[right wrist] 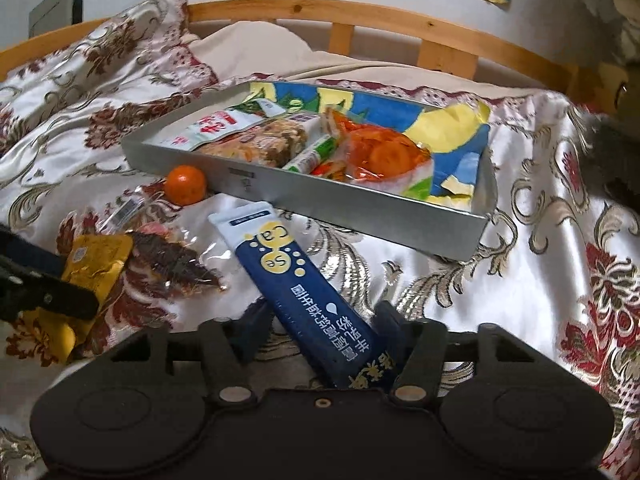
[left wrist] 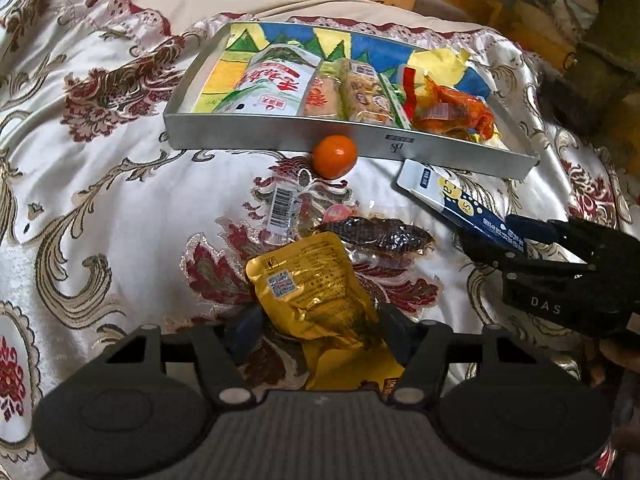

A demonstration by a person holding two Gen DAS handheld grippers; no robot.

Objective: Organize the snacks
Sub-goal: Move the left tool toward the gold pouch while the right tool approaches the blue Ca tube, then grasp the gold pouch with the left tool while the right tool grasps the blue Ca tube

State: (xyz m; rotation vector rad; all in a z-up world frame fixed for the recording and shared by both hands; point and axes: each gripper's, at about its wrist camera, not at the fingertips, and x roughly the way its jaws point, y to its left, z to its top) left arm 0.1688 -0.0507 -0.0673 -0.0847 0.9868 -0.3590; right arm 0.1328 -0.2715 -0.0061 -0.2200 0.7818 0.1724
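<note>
My left gripper (left wrist: pixel 320 328) is shut on a gold foil snack pouch (left wrist: pixel 312 284), which lies on the patterned bedspread. My right gripper (right wrist: pixel 324 328) is shut on the lower end of a long blue and white box (right wrist: pixel 288 272); its white end points at the tray. The silver tray (left wrist: pixel 280 140) sits beyond both and holds several snack packets on a colourful liner. A small orange (left wrist: pixel 334 156) rests against the tray's front wall. A clear packet with a dark dried snack (left wrist: pixel 376 236) lies between the pouch and the box, partly under the pouch.
A packet with a barcode label (left wrist: pixel 282 208) lies near the orange. The bedspread (left wrist: pixel 120 160) is wrinkled and soft. A cream pillow (right wrist: pixel 256 44) and a wooden bed rail (right wrist: pixel 360 16) stand behind the tray. A person's hand shows at the right edge.
</note>
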